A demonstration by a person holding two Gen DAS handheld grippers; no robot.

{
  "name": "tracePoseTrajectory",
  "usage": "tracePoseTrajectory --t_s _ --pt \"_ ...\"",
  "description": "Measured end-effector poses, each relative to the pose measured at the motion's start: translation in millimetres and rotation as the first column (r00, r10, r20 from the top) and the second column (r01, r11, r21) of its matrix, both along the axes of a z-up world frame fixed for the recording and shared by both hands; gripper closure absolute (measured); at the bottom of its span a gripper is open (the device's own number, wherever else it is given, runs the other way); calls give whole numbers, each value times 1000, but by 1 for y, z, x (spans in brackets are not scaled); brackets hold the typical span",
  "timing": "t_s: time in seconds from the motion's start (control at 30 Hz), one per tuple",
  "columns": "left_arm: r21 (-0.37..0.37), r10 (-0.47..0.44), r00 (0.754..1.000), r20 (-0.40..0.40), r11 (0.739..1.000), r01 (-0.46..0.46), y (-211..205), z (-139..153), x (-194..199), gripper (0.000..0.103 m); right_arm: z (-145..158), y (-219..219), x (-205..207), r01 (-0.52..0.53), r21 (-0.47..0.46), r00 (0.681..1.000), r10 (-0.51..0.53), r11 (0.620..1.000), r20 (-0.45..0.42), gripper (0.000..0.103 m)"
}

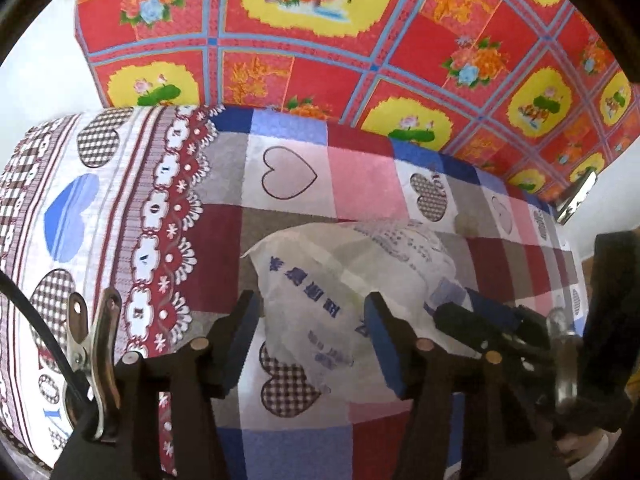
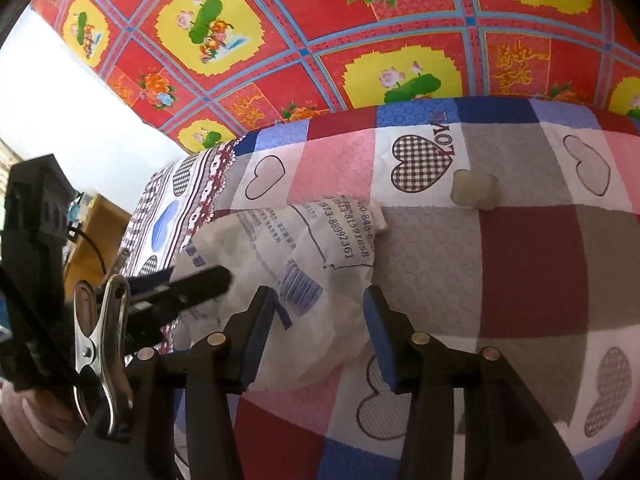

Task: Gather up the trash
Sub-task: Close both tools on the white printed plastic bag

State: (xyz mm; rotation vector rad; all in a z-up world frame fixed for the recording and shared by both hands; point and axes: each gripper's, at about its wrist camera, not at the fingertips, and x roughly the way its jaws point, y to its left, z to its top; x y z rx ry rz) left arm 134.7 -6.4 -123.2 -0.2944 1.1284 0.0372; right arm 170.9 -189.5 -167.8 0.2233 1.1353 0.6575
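Crumpled plastic bag lying lengthwise across quilt, left gripper and right gripper parted around it, not gripping

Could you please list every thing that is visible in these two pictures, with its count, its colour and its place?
plastic bag: one, whitish translucent with blue print, crumpled on the quilt, between both grippers' open jaws.
small lump: one, pale cream, on the quilt beyond the bag; what it is cannot be told.
quilt: one, patchwork of red, pink, blue, grey and white with hearts, under everything.
cloth: one, red with yellow flower panels and blue lines, behind the quilt.
wooden furniture: one, yellow-brown, far left in the right wrist view.
left gripper: one, black with blue pads, open over the bag.
right gripper: one, black with blue pads, open over the bag.
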Motion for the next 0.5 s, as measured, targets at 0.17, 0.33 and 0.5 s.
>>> tracePoseTrajectory --t_s 0.17,0.33,0.5 --pt "11 0 1000 -19 1000 1 -5 -17 8 45 -9 1 2 2 -6 999 -2 1000 -36 56" --pt "8 2 999 -42 1000 -2 -2 -25 12 42 -10 0 2 7 15 1000 -7 1000 -19 56" --pt "29 8 999 -42 1000 -7 -6 -27 15 42 -9 1 3 -14 11 1000 14 1000 -2 57"
